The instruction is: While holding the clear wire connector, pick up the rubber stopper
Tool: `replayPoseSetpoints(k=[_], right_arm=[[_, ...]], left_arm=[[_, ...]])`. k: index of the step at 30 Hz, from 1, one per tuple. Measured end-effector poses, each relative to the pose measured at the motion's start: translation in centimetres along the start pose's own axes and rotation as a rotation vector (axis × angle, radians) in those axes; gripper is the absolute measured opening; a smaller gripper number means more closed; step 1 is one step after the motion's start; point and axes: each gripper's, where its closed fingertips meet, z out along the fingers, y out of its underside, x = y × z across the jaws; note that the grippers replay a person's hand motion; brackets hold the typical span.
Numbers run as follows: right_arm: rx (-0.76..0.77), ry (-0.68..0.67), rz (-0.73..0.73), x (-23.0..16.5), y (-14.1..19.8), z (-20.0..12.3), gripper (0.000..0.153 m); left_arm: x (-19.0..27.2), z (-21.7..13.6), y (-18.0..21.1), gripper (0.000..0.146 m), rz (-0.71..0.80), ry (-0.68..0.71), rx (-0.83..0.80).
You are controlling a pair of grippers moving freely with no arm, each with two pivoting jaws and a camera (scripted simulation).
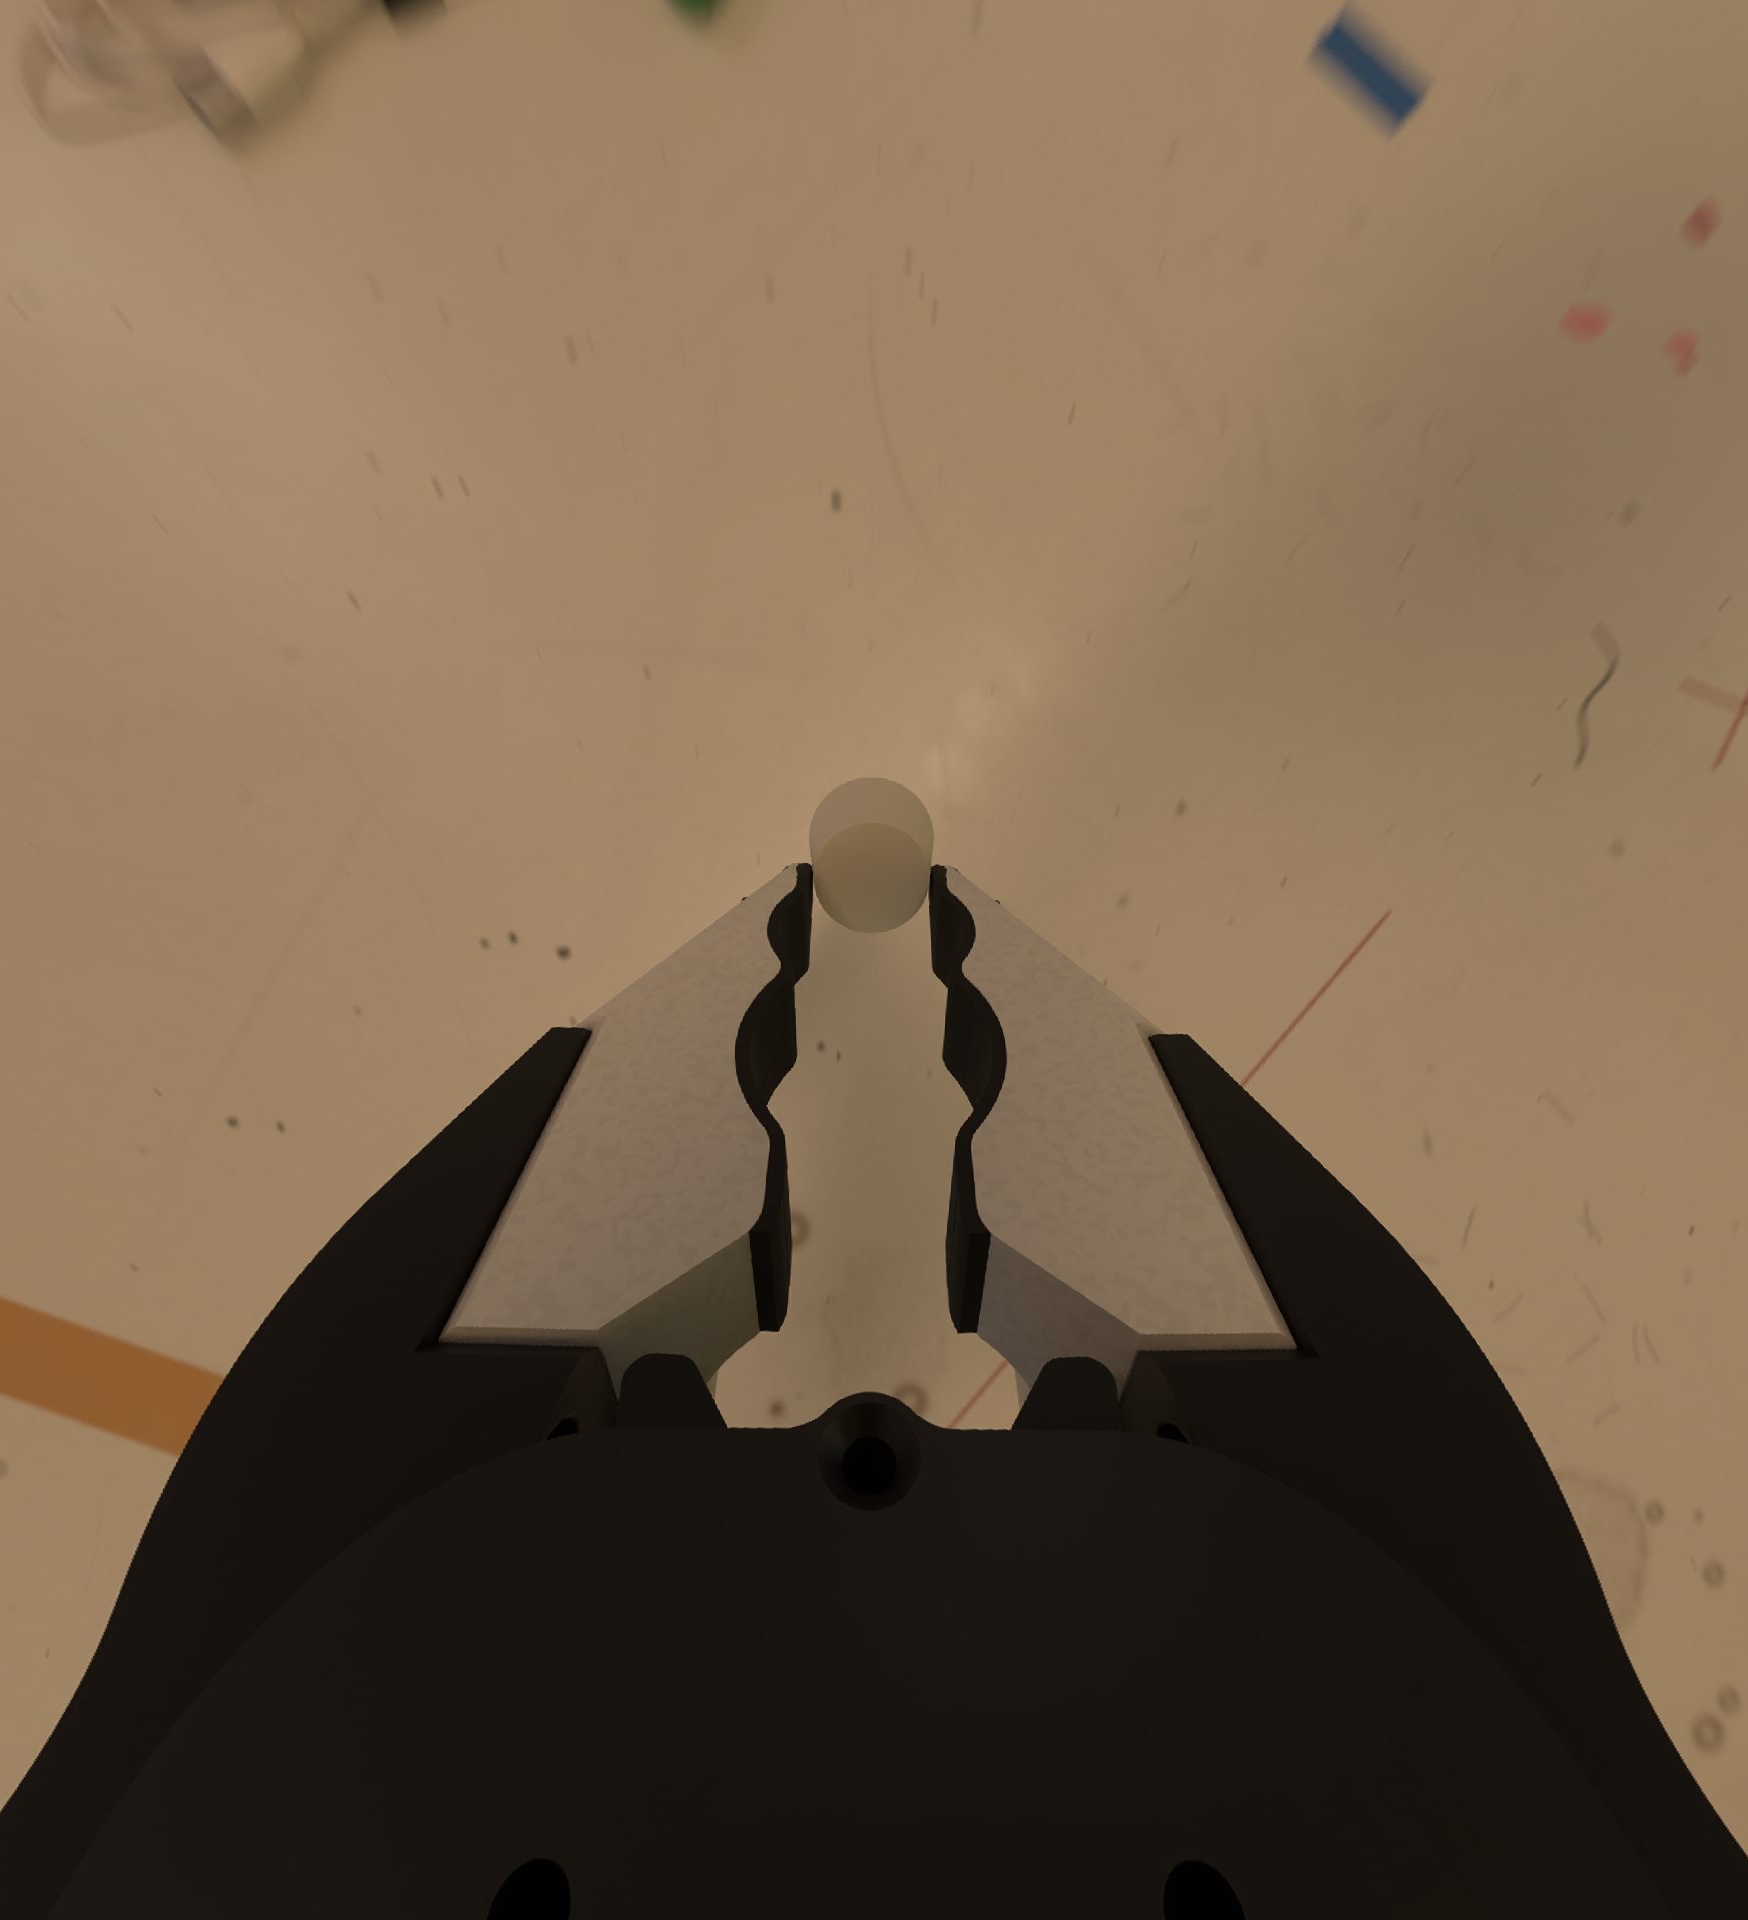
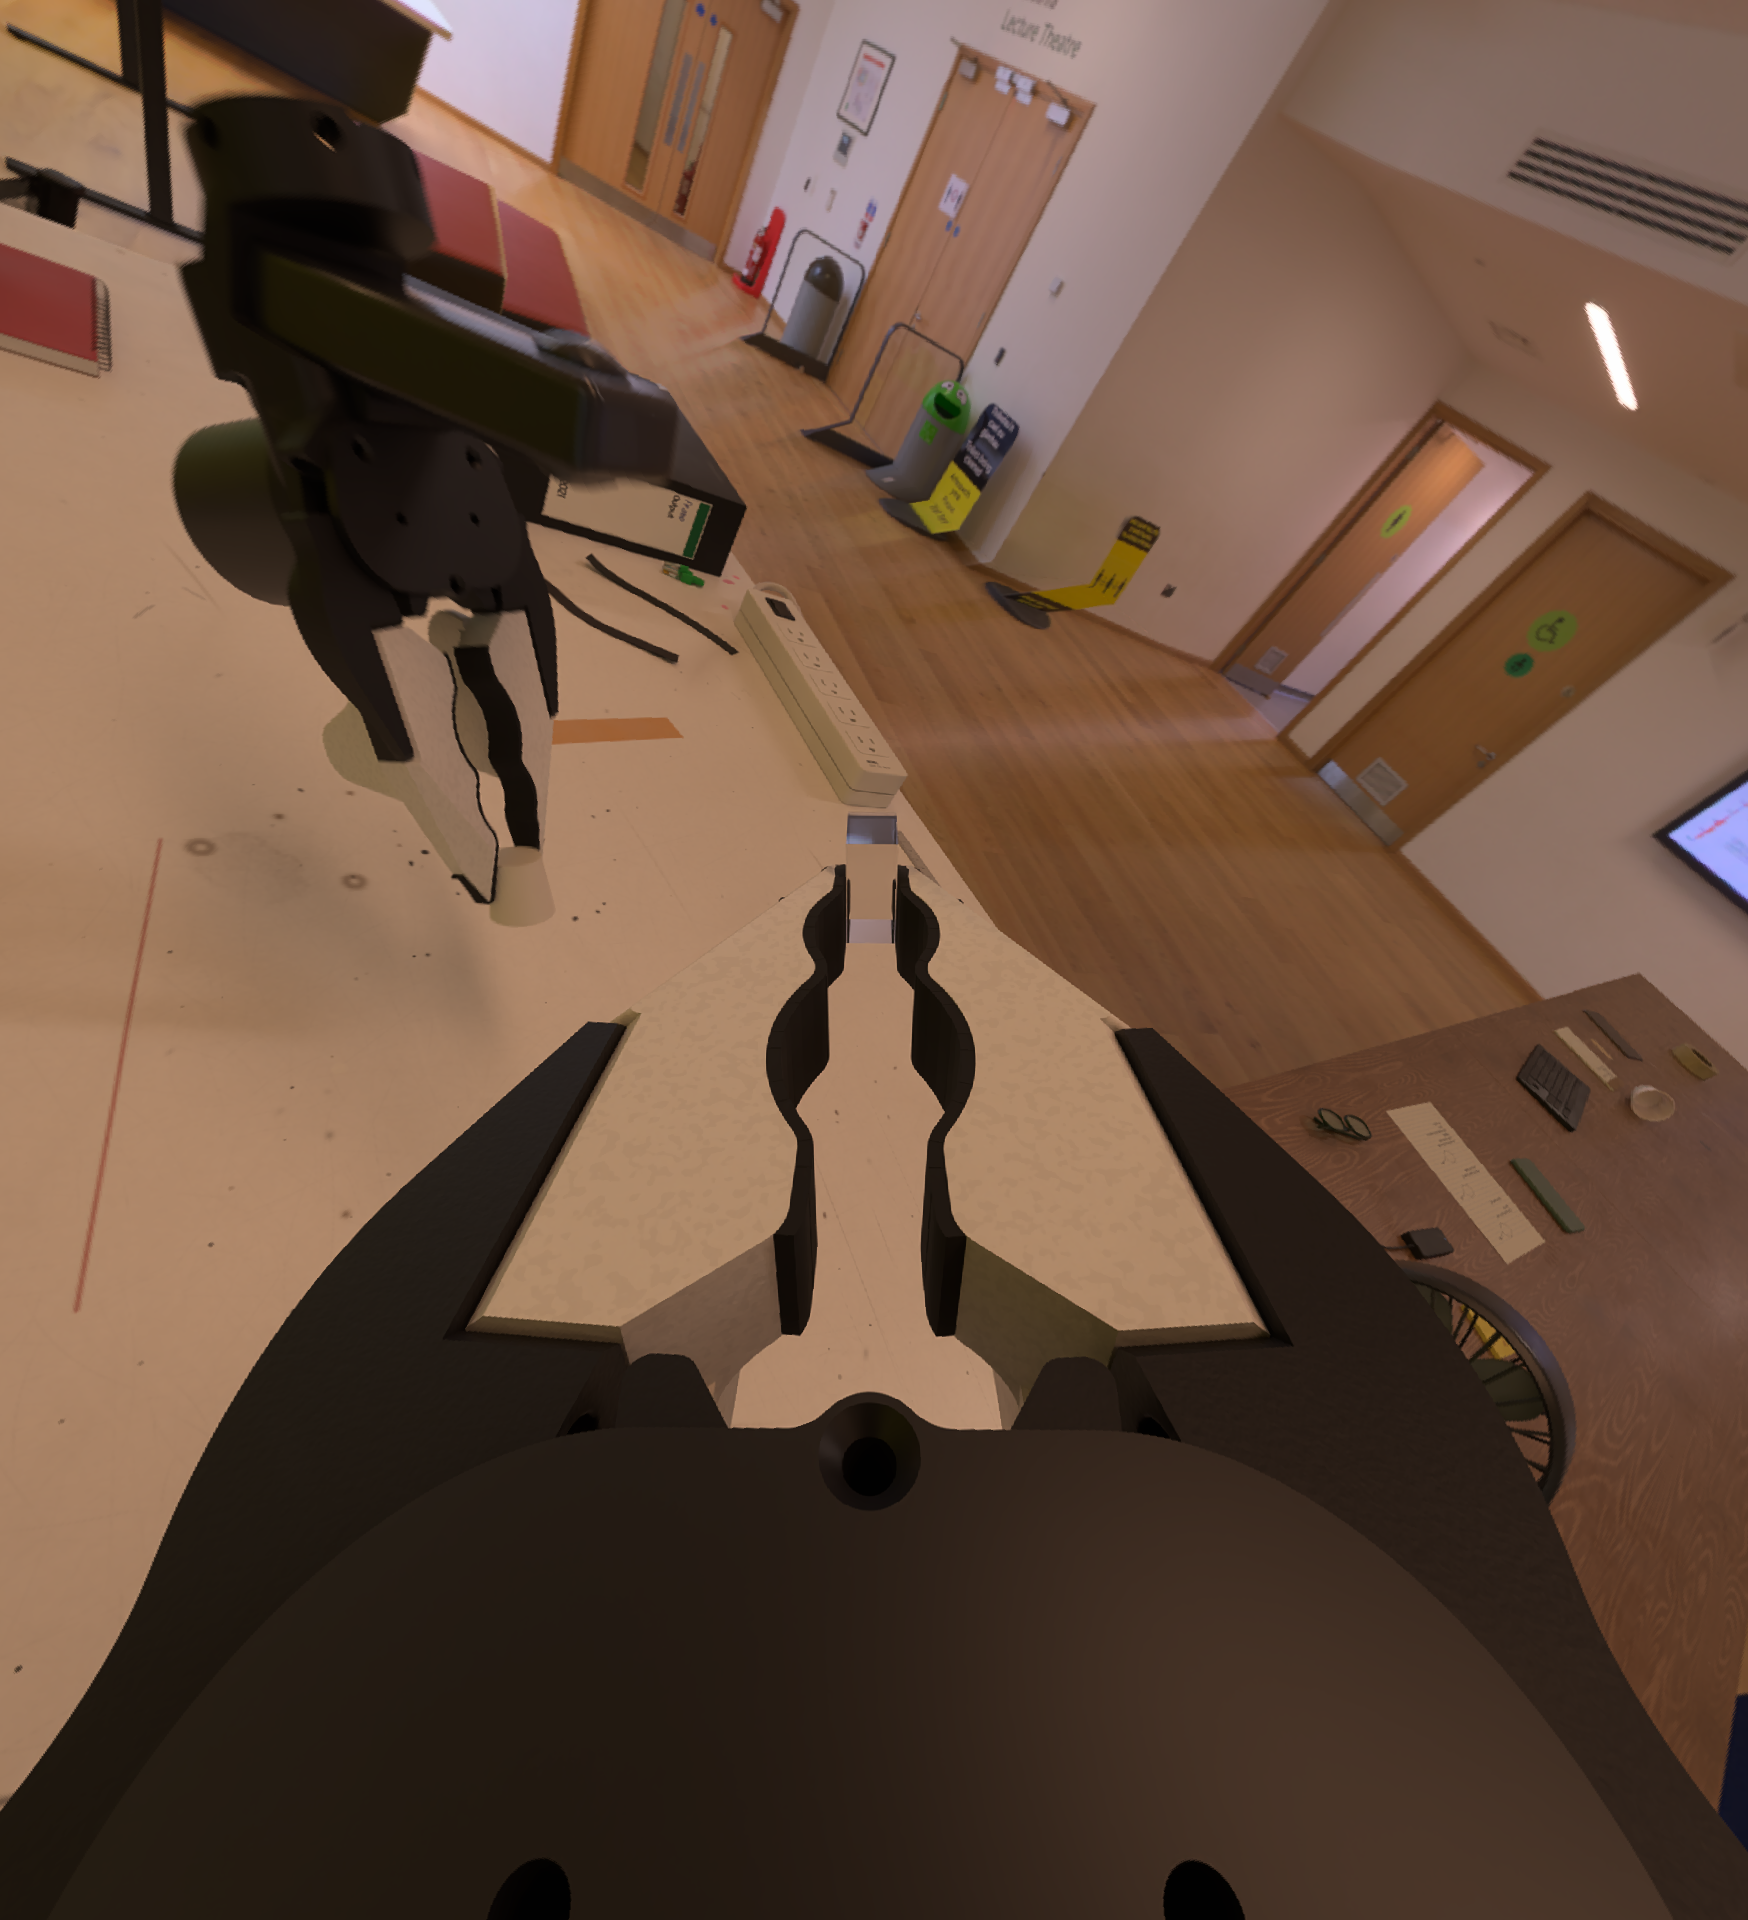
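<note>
The rubber stopper [image 1: 870, 868] is a small pale cream plug. In the left wrist view it sits between the tips of my left gripper [image 1: 871, 883], whose pads touch both its sides, just over the beige table. In the right wrist view the left gripper [image 2: 496, 868] points down at the table with the stopper [image 2: 525, 888] at its tips. I cannot tell whether the stopper still rests on the table. My right gripper [image 2: 870, 894] is shut on the clear wire connector [image 2: 871, 868], held above the table to the right of the left gripper.
A white power strip [image 2: 818, 696] lies along the table's far right edge, with a black cable [image 2: 657, 613] and a black box file [image 2: 688, 509] behind it. A red notebook [image 2: 8, 301] lies far left. A blue item [image 1: 1369, 68] and orange tape [image 1: 49, 1351] are on the table.
</note>
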Motion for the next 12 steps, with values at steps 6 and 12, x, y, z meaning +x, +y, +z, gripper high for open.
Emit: replayPoseSetpoints(k=[6,12], right_arm=[[0.011,0.039,0.032,0.9,-0.1,-0.6,0.008],[0.047,0.051,0.074,1.1,-0.6,-0.7,0.008]], left_arm=[[0.9,-3.7,-4.7,0.022,0.006,0.012,0.323],[2.9,-7.8,-8.2,0.022,0.02,0.126,0.612]])
